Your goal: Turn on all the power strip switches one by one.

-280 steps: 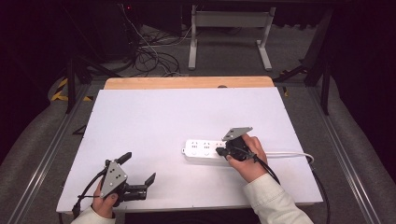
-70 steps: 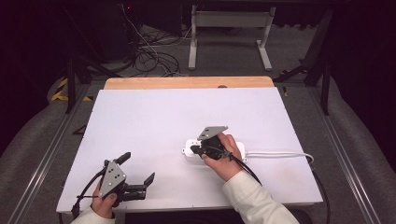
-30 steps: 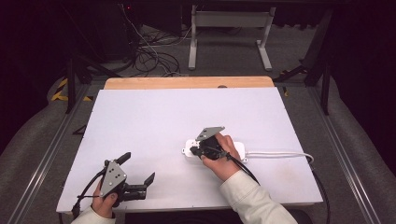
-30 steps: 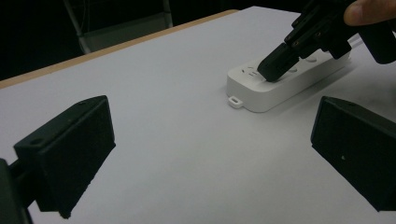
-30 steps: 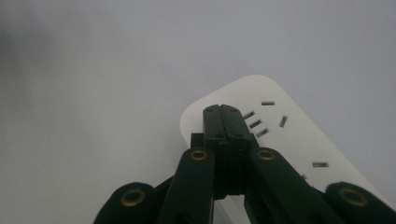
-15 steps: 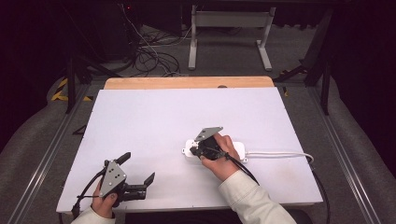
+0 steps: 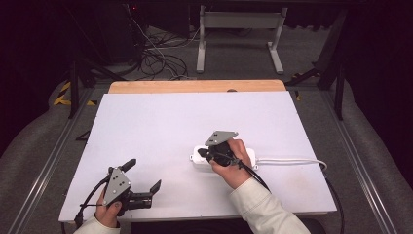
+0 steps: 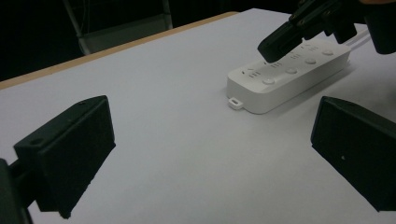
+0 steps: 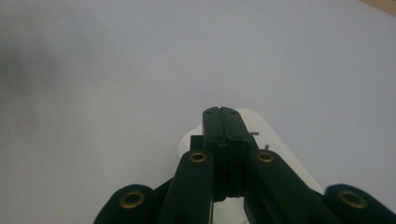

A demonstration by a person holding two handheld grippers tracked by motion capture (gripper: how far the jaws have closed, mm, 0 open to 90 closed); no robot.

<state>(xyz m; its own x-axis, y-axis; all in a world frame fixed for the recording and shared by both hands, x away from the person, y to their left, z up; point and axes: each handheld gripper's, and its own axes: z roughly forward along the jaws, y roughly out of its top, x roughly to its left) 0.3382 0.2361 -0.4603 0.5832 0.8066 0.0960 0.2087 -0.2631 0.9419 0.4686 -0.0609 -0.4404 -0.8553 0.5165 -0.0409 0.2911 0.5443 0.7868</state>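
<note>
The long, smooth white power strip lies flat. Above it, the right gripper is pressed closed, holding nothing. Far left of it, the left gripper gapes wide, empty.

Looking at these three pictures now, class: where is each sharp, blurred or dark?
High view: table evenly lit, surroundings dark. Left gripper view: power strip fairly sharp, the near jaws soft. Right gripper view: right gripper sharp, the tabletop beyond featureless, a dim smudge at upper left.
</note>
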